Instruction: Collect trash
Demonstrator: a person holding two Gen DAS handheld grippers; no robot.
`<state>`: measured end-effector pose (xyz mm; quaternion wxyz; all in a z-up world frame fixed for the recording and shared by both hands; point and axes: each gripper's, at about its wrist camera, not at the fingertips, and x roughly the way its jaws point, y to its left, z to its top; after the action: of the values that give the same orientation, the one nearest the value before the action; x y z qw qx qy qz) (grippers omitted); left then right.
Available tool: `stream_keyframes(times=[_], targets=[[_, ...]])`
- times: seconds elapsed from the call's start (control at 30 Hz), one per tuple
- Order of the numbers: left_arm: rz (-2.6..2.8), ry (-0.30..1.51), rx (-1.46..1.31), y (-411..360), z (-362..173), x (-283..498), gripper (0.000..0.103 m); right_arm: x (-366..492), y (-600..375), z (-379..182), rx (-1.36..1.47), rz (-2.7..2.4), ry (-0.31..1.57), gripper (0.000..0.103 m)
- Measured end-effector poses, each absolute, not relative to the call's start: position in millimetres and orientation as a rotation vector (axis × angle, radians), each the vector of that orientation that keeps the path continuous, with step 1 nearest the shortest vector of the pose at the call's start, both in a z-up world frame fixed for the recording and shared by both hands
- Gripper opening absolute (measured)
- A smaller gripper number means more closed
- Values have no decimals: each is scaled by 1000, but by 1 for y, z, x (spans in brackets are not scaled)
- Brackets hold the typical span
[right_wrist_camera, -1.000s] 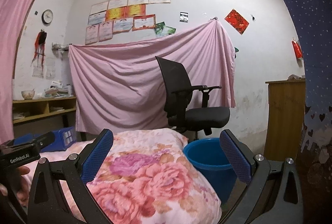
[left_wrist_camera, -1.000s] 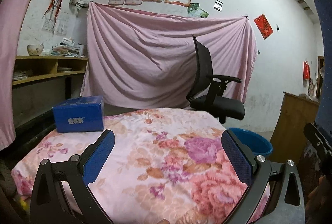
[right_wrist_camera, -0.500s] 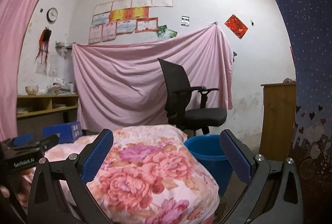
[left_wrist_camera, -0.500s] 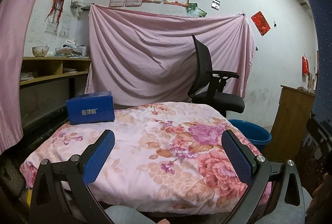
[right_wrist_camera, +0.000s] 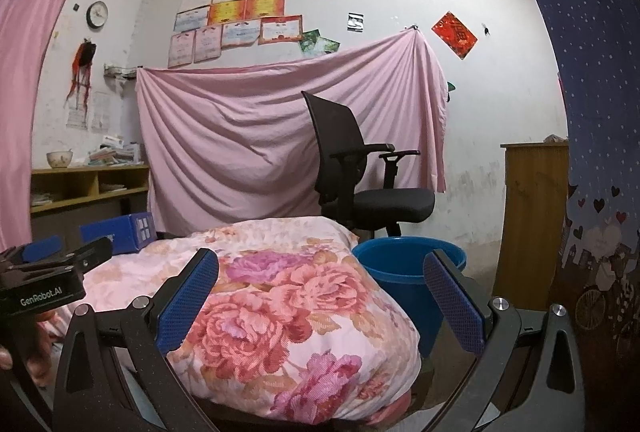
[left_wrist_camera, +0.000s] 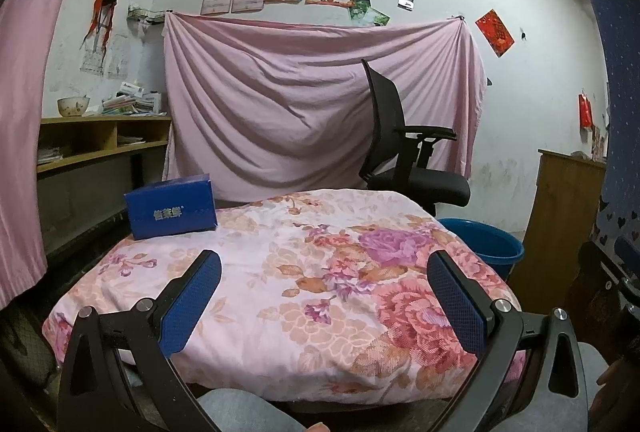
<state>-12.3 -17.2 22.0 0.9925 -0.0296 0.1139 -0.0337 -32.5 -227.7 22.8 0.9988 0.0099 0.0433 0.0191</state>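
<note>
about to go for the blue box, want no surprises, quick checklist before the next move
1. Left tongs open and empty: ok.
2. Right tongs open and empty: ok.
3. Blue box in view, upright at the far left edge of the floral quilt: ok.
4. Quilt between left tongs and box free of objects: ok.
5. Blue bucket open, on the floor beside the quilt: ok.
6. Bucket contents: cannot tell.

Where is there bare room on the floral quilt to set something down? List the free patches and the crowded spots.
The floral quilt is nearly all bare: the wide middle and near edge in front of the open left gripper, and the right side toward the round blue plastic bucket. Only the far left corner is taken, by the blue cardboard box. The right gripper is open too.
</note>
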Motion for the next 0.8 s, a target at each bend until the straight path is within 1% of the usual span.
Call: stream_keyframes(times=[0.8], targets=[[-75, 223, -50, -16, 20, -12, 101, -30, -231, 21, 29, 33, 97, 103]])
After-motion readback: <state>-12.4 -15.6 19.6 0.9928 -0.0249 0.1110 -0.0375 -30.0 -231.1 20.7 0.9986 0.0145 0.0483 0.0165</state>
